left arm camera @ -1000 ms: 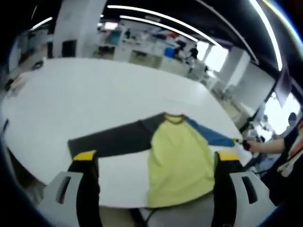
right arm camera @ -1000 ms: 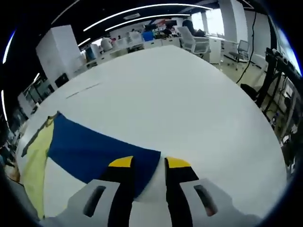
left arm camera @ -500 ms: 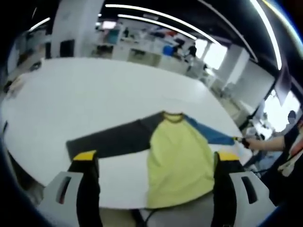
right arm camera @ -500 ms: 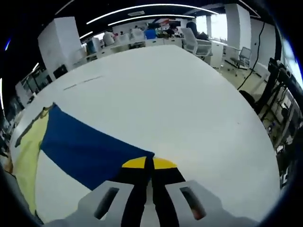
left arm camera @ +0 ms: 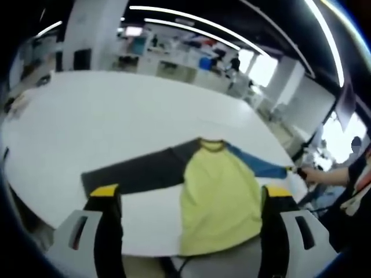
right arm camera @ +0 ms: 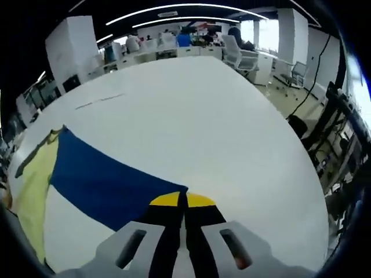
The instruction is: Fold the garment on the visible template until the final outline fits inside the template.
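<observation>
Yellow fabric forms the body of the garment (left arm camera: pixel 217 200), which lies flat on the white worktop (left arm camera: pixel 116 116) in the lower centre of the left gripper view, with a dark sleeve (left arm camera: pixel 136 174) stretched toward the left of the frame and a blue sleeve (left arm camera: pixel 255 165) toward the right. We find no template outline that we can make out on the worktop in either view. The left hand-held gripper (left arm camera: pixel 185 194) hangs off the near edge with its jaws wide apart, holding nothing. In the right gripper view the right hand-held gripper (right arm camera: pixel 181 200) has its yellow tips pressed together at the cuff end of the blue sleeve (right arm camera: pixel 104 179), and we judge it clamped on that cuff, though the cloth between the pads is hidden by the tips themselves. The same gripper appears small at the right of the left gripper view, at the sleeve end, with a person's hand behind it. We judge the step in hand to be the first sleeve fold, with the task barely begun. To do it well, we recommend lifting the cuff only enough to clear the worktop, carrying it across the yellow body in one level sweep, and keeping the crease at the shoulder seam straight. Dragging risks shifting the whole garment toward the worktop edge.
</observation>
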